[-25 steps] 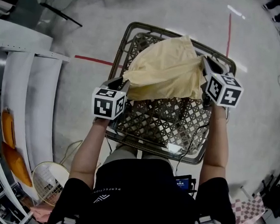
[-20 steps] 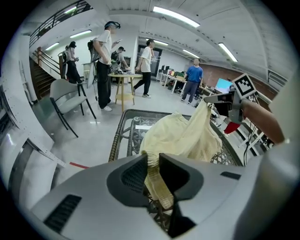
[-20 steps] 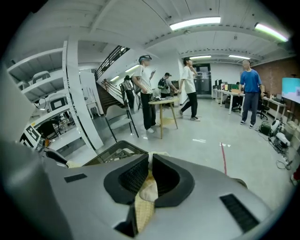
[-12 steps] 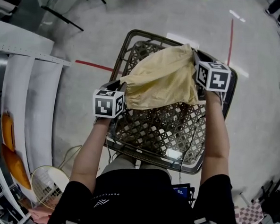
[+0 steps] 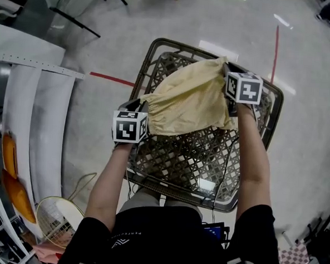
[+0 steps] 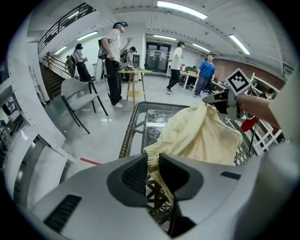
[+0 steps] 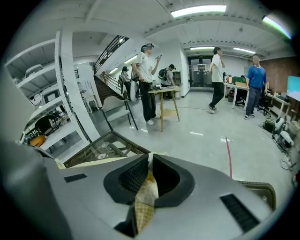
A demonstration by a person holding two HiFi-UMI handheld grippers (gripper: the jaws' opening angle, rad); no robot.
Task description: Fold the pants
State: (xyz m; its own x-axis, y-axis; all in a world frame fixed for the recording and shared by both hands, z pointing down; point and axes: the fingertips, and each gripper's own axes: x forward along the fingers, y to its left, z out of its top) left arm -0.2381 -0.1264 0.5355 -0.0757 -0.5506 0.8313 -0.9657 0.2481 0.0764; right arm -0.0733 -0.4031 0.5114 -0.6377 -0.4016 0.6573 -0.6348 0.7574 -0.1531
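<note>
The left gripper (image 6: 152, 164) is clamped on the gathered waistband of the pale yellow pants (image 5: 189, 99); the right gripper (image 7: 149, 171) is pinched shut on another edge; the cloth hangs stretched between them, with a woven wicker basket (image 5: 159, 50) beneath both grippers.

pants (image 7: 144, 201): in the right gripper view only a thin strip shows between the jaws — the rest is behind the right gripper (image 7: 150, 165)
wicker table (image 5: 191, 152): far half covered by the cloth in the head view
white shelves (image 5: 27, 103): cut off at the left edge
round wire thing (image 5: 57, 214): partly behind the arm
people far off (image 6: 204, 74): too small to tell much
</note>
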